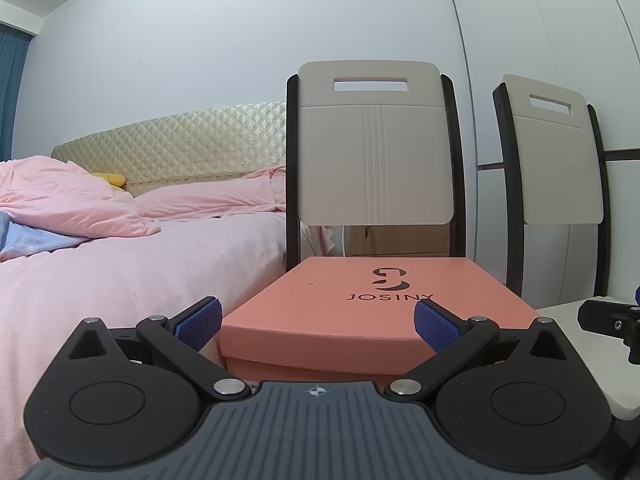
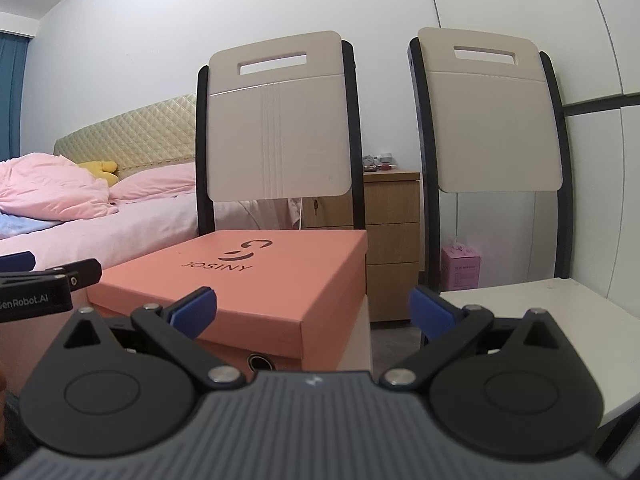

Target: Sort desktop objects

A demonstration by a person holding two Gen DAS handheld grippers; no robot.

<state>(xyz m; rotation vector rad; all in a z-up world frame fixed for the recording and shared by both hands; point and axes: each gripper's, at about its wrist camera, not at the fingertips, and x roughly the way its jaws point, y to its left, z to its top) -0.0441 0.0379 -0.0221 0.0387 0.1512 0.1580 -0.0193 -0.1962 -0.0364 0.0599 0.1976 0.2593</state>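
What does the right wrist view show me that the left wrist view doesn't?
Only the right wrist view: the wooden drawer unit's top with small items on it, a pink carton on the floor, and a round hole in the box's end.

Only the left wrist view: the salmon-pink JOSINY cardboard box seen head-on, between the open fingers of the left hand-held gripper.

Both: the box, two beige chairs with dark frames, the pink bed, and the right hand-held gripper, open and empty.

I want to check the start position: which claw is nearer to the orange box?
The left. The left claw is open, directly facing the orange box, fingertips beside its front corners. The right claw, also open, sits off the box's right front corner.
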